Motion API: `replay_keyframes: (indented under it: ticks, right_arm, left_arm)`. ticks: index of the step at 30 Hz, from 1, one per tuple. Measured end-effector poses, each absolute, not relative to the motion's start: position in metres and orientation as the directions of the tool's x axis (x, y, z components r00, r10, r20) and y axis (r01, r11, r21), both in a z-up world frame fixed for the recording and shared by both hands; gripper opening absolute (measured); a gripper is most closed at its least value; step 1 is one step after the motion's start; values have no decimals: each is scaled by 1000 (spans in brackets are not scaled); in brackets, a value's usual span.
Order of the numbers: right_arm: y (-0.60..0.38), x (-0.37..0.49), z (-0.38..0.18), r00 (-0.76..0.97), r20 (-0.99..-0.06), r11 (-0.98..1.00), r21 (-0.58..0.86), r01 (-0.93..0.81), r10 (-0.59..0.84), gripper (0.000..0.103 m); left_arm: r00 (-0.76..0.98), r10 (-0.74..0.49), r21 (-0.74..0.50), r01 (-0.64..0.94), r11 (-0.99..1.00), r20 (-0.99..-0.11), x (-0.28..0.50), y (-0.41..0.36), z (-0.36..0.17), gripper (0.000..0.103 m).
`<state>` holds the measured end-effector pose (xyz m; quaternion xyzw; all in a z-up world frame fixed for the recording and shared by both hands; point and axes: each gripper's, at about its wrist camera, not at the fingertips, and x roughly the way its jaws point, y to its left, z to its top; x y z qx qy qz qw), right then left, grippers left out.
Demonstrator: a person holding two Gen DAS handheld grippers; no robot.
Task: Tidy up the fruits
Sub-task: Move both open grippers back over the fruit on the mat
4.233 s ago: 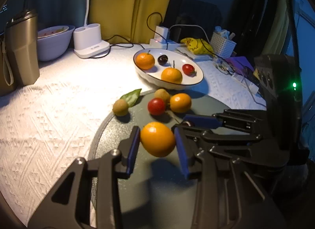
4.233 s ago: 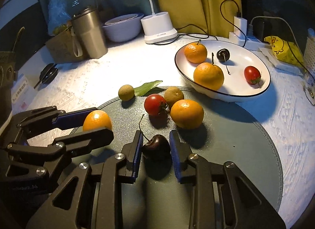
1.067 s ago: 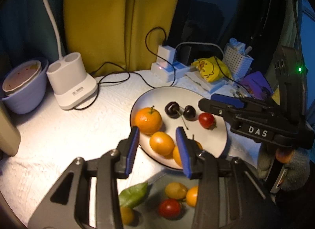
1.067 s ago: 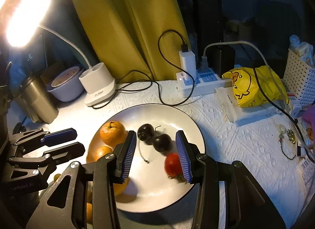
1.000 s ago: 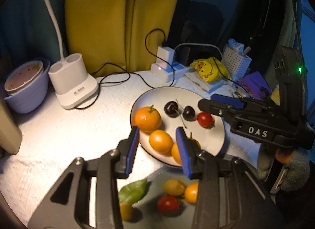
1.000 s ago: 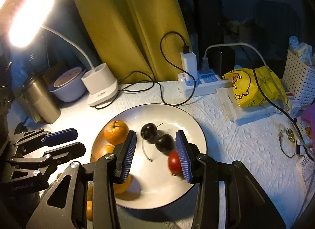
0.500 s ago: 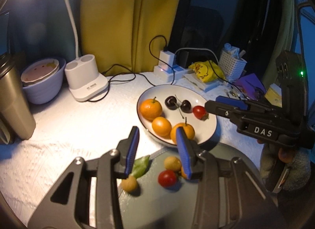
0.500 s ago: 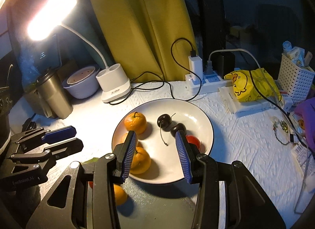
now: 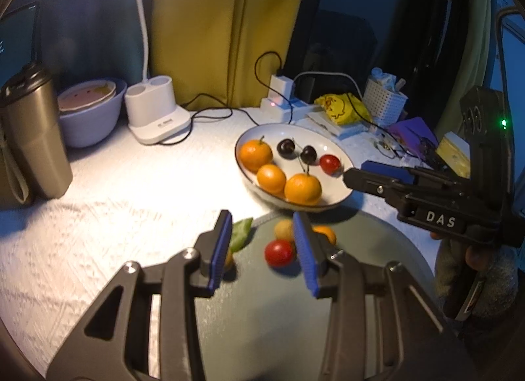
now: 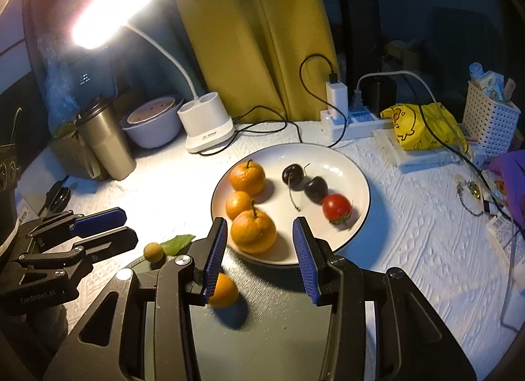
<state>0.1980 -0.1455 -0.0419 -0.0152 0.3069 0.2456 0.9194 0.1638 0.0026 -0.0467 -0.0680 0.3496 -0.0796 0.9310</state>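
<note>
The left gripper (image 9: 264, 251) is open and holds nothing. It hangs over the near part of the round grey mat (image 9: 361, 282). Just past its blue fingers (image 9: 219, 251), near the mat's far edge, sit a red tomato (image 9: 279, 252), a small yellow fruit (image 9: 284, 230) and an orange (image 9: 326, 235) half hidden by the right finger. A green leaf (image 9: 241, 233) lies at the mat's far left edge.

The right gripper (image 10: 259, 258) is open too, with nothing between its blue fingers (image 10: 305, 259). It hangs above the near rim of the white plate (image 10: 347, 164). The plate touches the far edge of the mat. On it are three oranges (image 10: 252, 231) along the left side, two dark cherries (image 10: 292, 175) in the middle and a red tomato on the plate (image 10: 336, 208) to the right.

Behind the plate, by the table's back edge, stand a white lamp base (image 10: 208, 128), a power strip (image 10: 354, 122) and a yellow bag (image 10: 423, 127). A metal cup (image 10: 106, 145) and a purple bowl (image 10: 154, 125) are at the back left.
</note>
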Motion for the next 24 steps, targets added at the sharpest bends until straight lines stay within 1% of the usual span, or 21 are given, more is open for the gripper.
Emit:
replay_keyframes:
  ticks: [10, 24]
  right_arm:
    - [-132, 183, -63, 658, -604, 870, 129, -477, 450, 44]
    - [-111, 183, -90, 589, -668, 852, 132, -507, 455, 44]
  left_arm:
    - [731, -195, -195, 86, 977, -654, 145, 8, -60, 40]
    - [710, -199, -201, 82, 976, -676, 143, 11, -73, 40]
